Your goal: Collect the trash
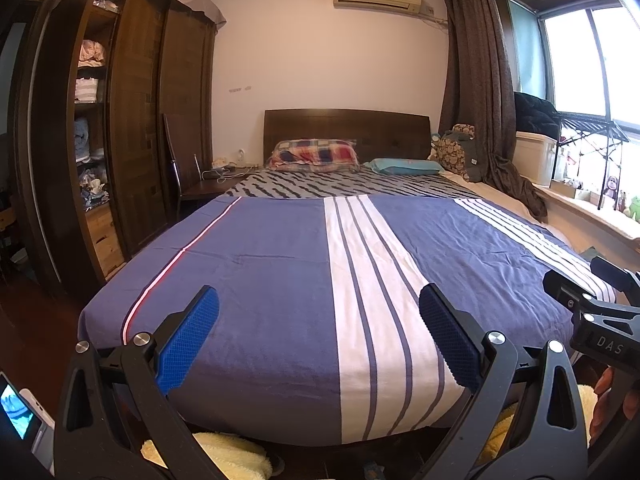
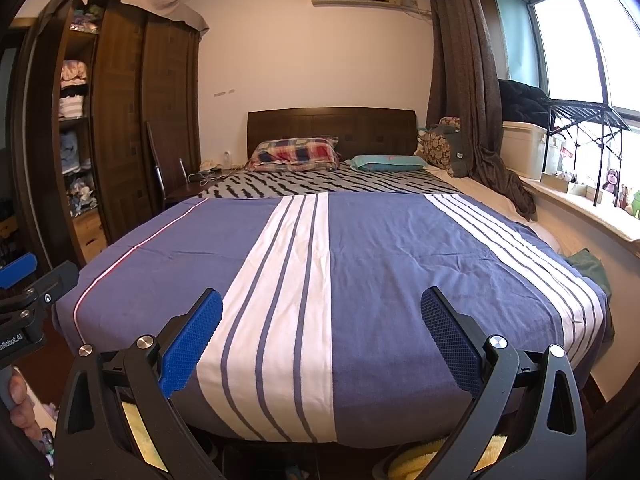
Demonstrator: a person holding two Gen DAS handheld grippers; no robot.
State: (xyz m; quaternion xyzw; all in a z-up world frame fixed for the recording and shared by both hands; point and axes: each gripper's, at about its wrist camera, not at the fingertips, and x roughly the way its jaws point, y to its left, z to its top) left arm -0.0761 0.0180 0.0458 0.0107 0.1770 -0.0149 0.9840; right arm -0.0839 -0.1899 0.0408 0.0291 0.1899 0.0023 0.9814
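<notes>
No trash shows on the bed in either view. My left gripper (image 1: 318, 338) is open over the foot of the bed, nothing between its blue pads (image 1: 188, 340). My right gripper (image 2: 320, 340) is open too, also above the bed's foot, and empty. The blue bedspread (image 1: 260, 272) with white stripes covers the mattress, also seen as the bedspread (image 2: 380, 264) in the right wrist view. The right gripper's body (image 1: 592, 312) shows at the left view's right edge, and the left gripper's body (image 2: 28, 296) at the right view's left edge.
A dark wooden wardrobe (image 1: 132, 120) with open shelves stands left. A plaid pillow (image 1: 314, 154) and a teal pillow (image 1: 404, 166) lie by the headboard. Brown curtain (image 1: 480, 100), a windowsill (image 2: 580, 204) with small items and a storage box are right. Yellow fluffy fabric (image 1: 228, 452) lies on the floor below.
</notes>
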